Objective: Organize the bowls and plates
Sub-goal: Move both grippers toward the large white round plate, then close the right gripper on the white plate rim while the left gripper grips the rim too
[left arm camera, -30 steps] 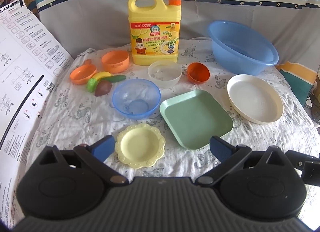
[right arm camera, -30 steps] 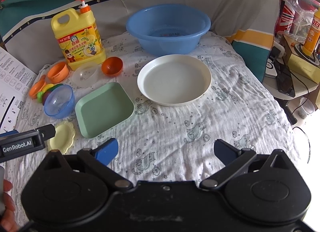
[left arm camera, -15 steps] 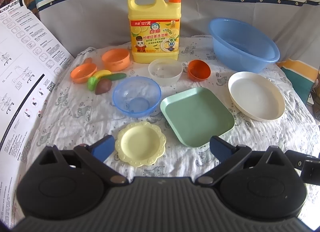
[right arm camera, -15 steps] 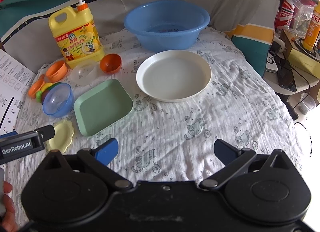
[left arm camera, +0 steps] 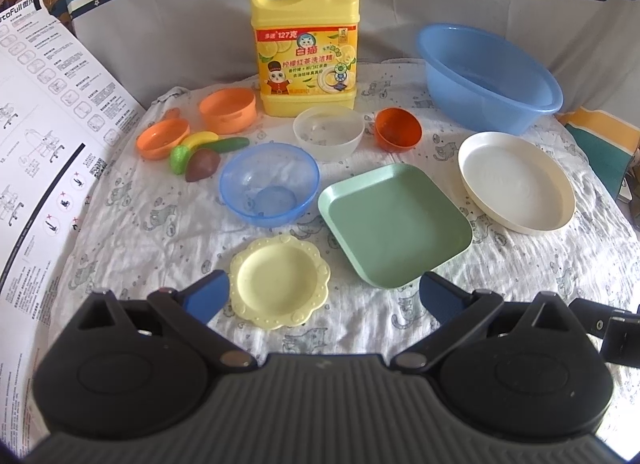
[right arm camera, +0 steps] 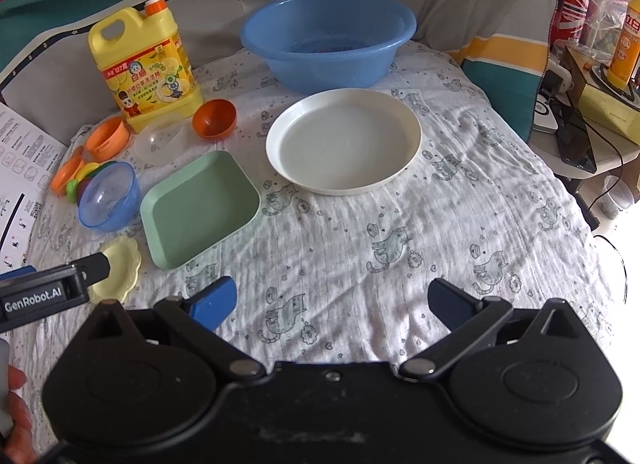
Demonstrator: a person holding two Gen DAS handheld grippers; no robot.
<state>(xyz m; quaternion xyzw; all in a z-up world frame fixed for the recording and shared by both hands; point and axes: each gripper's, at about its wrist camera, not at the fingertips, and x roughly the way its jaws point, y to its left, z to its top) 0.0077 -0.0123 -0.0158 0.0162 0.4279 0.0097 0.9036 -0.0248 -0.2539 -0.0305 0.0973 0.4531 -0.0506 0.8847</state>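
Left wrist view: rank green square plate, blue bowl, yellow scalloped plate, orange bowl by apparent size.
1. green square plate
2-3. blue bowl and yellow scalloped plate: look alike, plate is nearer, so unsure
4. orange bowl, farthest back

Green square plate (left arm camera: 394, 224); white round plate (left arm camera: 516, 182); pale yellow scalloped plate (left arm camera: 280, 282); cat-print white cloth (right arm camera: 400, 244).

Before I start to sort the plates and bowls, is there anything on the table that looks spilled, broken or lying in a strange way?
Nothing looks spilled or broken. One oddity: the small dark orange bowl lies tipped on its side beside the clear bowl, its opening facing sideways, while the other dishes sit upright.
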